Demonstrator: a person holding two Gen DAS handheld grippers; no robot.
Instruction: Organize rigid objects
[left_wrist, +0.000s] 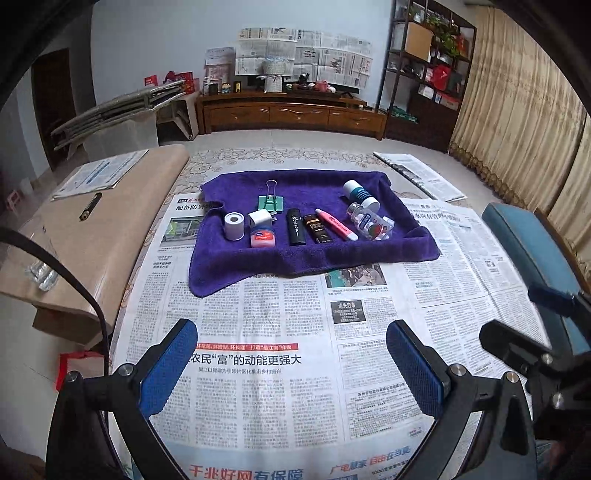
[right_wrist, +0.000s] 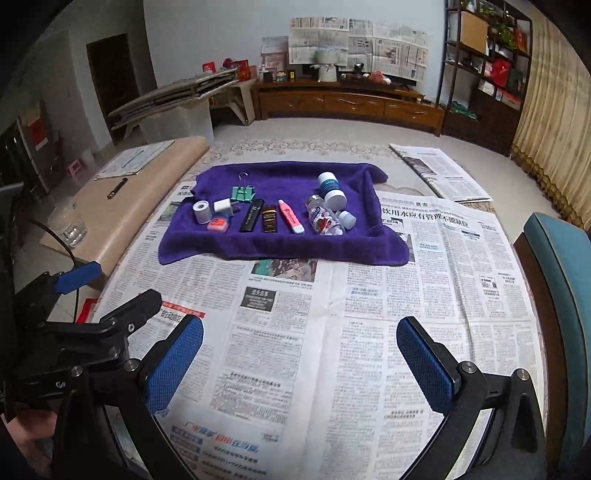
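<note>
small items (left_wrist: 295, 227) | lying in row | on purple towel (left_wrist: 258, 262)

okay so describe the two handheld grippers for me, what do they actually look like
Both match: the left gripper and right gripper have black angular frames with silver bolt heads, and each finger carries a blue, finely textured rectangular pad. A black cable curves beside the left one. No clear markings are readable.

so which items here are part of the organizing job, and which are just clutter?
Job items, all on the purple towel:
tape roll, white charger, green binder clip, black lighter, pink pen, clear bottle, white tube.

Lying about:
newspapers, glass, dark pen on the side bench.
</note>
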